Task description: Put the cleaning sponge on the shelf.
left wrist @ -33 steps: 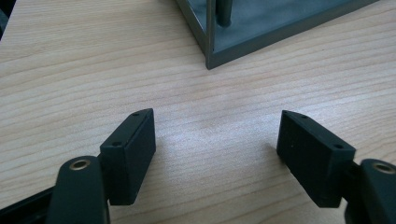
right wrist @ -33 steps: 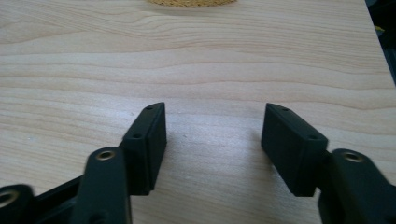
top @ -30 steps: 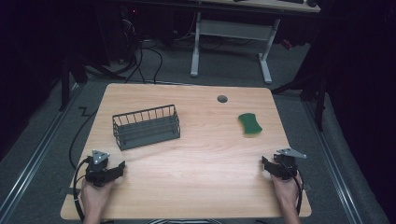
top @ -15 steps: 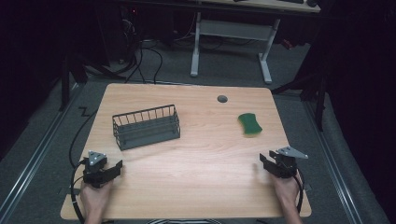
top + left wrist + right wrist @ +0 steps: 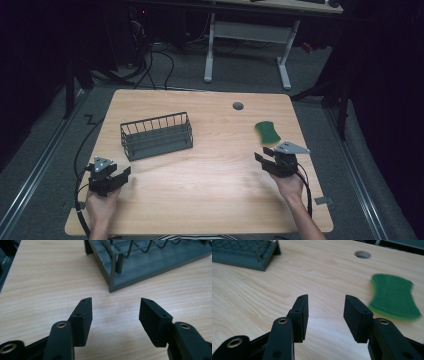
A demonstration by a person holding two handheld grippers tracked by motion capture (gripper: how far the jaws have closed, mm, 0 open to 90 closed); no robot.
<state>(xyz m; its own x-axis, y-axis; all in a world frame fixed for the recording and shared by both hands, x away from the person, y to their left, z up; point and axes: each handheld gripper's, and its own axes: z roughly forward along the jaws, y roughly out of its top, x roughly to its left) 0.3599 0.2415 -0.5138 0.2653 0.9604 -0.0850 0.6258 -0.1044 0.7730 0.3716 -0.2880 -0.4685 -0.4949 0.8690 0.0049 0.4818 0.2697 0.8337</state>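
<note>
Green sponge (image 5: 393, 296) blurred, wire basket (image 5: 150, 262) cut off

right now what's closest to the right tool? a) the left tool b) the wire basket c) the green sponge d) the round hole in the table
c: the green sponge lies just beyond the right tool, while the other three sit farther away.

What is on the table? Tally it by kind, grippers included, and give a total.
Wire basket: 1
Green sponge: 1
Grippers: 2, left gripper and right gripper, both open
Total: 4
</note>
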